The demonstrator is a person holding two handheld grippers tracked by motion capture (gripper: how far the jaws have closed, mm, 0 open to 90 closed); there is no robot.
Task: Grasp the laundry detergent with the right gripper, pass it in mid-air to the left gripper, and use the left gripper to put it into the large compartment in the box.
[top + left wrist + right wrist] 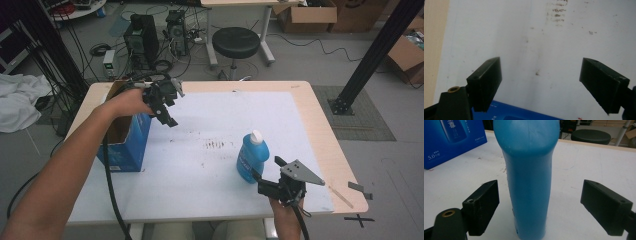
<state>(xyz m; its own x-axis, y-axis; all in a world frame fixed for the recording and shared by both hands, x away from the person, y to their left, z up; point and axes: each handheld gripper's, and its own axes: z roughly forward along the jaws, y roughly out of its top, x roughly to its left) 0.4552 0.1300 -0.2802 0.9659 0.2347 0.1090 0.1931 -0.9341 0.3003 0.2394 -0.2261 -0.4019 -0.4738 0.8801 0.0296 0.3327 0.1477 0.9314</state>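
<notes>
Clearly the nearest thing is the right gripper (264,181), low at the near right edge of the table (320,125), with its jaws wide apart and the blue bottle (252,156) standing upright between them, not yet touched on either side. In the right gripper view the bottle (529,182) is closer to the left jaw than to the right one, so I judge the first risk here: if the jaws close like this, one pad meets the plastic before the other and pushes the bottle sideways — it is tall and narrow, with a white cap (256,136) on top, and it may tip over on the smooth white mat (210,165). A grip so low on the body may also let it lean when lifted. Farther away, the left gripper (167,116) hangs above the mat beside the open blue box (125,145), its jaws also apart and holding nothing. If the bottle must go into that box, the box can slide or a flap can catch the bottle — the left gripper is not steadying it now.
</notes>
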